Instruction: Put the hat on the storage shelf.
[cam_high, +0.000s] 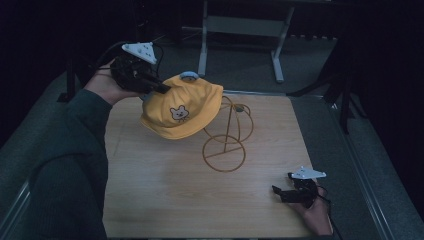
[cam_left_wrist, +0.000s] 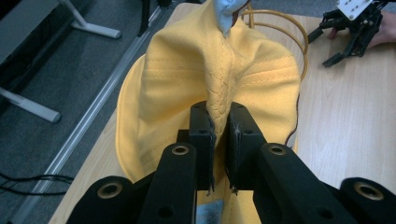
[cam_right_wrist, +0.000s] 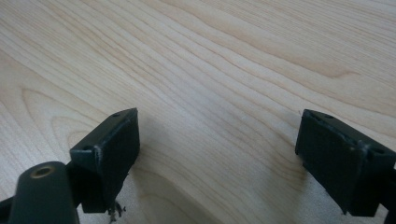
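Hat: one yellow hat (cam_high: 182, 107), with a small bear-face patch on the side that faces the camera in the high view and a pale blue tip (cam_high: 189, 75) at its top. It is held up off the table, over the far left part of the board.
Stand: one gold wire stand (cam_high: 226, 141), made of rings and curved rods, upright on the table near the middle, just right of the hat. The hat's right edge overlaps the stand's upper loops in the high view; whether they touch cannot be told.
Left gripper: one, the left gripper (cam_left_wrist: 219, 135), held in the person's left hand (cam_high: 103, 85) at the far left. Its two black jaws are pressed nearly together on a pinched ridge of the hat's yellow cloth, seen close in the left gripper view.
Right gripper: one, the right gripper (cam_high: 279, 192), held in the person's right hand (cam_high: 317, 212) at the near right corner of the table. Its jaws stand wide apart with nothing between them, low over bare wood in the right gripper view.
Table: one light wooden table (cam_high: 165, 190), its grain plain in the right gripper view.
Floor: grey floor (cam_high: 245, 67) beyond the far edge, with the pale legs of one frame (cam_high: 202, 55) standing on it.
Sleeve: one dark green sleeve (cam_high: 70, 160) along the left side.
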